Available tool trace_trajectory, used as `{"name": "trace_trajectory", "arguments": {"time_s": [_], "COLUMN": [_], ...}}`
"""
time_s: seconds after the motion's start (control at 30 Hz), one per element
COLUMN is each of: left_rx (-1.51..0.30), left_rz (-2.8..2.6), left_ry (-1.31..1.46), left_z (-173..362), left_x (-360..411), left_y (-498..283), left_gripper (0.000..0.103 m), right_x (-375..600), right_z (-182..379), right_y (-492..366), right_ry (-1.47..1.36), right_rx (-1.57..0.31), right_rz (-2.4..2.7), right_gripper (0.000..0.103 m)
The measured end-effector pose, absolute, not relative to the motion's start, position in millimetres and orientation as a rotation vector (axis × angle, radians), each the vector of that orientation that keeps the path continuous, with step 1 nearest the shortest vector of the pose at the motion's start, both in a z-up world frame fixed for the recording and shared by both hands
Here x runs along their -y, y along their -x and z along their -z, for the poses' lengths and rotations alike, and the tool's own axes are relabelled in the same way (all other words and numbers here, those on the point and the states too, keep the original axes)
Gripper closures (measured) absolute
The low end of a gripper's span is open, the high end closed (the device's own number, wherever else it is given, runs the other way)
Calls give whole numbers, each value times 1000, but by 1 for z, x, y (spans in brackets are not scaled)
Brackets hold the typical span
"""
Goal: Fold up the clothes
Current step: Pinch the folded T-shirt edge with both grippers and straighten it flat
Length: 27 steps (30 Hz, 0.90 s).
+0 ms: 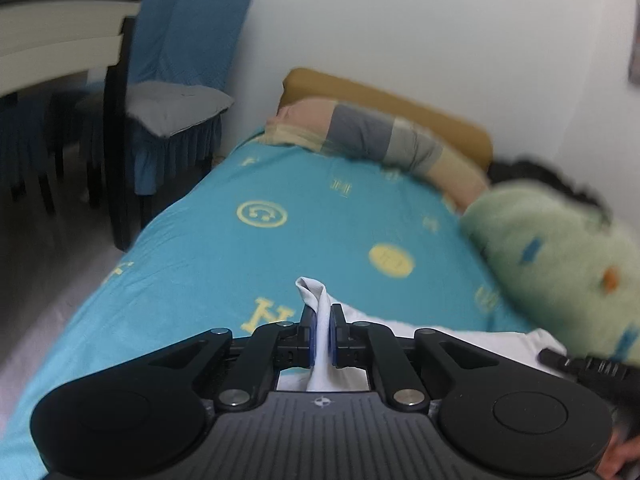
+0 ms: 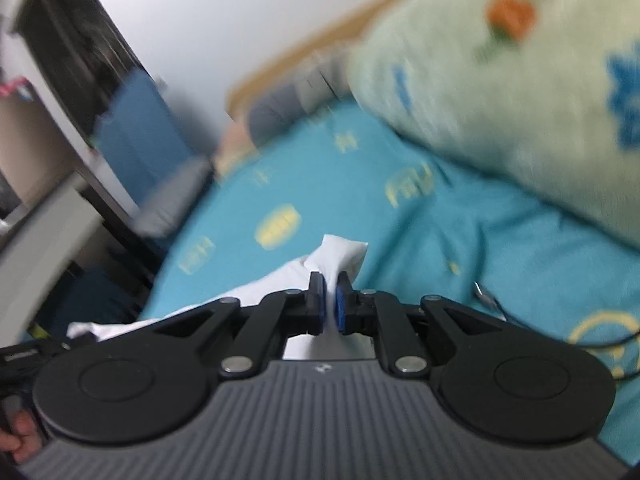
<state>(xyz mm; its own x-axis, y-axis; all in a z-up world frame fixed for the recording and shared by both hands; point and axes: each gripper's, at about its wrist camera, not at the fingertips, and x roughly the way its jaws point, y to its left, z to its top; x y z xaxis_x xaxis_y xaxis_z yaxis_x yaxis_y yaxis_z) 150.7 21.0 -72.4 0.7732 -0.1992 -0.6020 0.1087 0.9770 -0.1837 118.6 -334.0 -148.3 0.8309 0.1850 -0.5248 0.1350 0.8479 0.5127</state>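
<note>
White cloth (image 1: pixel 320 360): hanging over the sheet (image 1: pixel 224 248), its corners poking up past both sets of pads.
Left gripper (image 1: pixel 321 334): pinching a bunched fold of the cloth between blue pads.
Right gripper (image 2: pixel 329 308): pinching another corner the same way.
Sheet: teal, lying flat, showing a yellow smiley ring and block letters; an "N" is sitting just ahead of the left gripper.
Blanket (image 1: pixel 560 264): pale green, lying along the right; blurred.
Chair (image 1: pixel 180 92): blue cover, standing beside the bed.
</note>
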Motion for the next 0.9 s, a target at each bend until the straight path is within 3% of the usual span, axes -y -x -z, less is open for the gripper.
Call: {"name": "trace_trajectory", "arguments": {"time_s": [0.07,0.17,0.2,0.23,0.27,0.3,0.5,0.67,0.9], "left_rx": [-717,-695,-682,-668,-658,-657,-748,-864,-834], "left_rz": [162,174,179,183,188,194,243,241,257], "left_ry": [136,147,148,149,149,149,127,116,128], "left_z": [80,72,69,65,62,62,88,121,94], "left_x": [-18,-15,-14,-13,-11,-7,15,21,25], "left_y": [-150,-138,-133,-129,-125,-120,-112,-122,-89], "left_gripper": [92,67,59,53,49,43,41,42,42], "right_x": [333,331,331,330,327,324,289,259,259], "right_z": [146,141,139,131,124,118,118,155,131], "right_y": [-118,-115,-114,-109,-102,-96,-87,-107,-77], "right_ry": [-556,-540,-535,-531,-529,-523,-337,-184,-215], "right_rx": [-618,-645,-654,-624,-579,-540,-554,-718,-704], "right_rz": [-18,-5,-1,-3,0,9,-106,-152,-113], "right_gripper": [91,83,59,27,15,12,14,14,14]}}
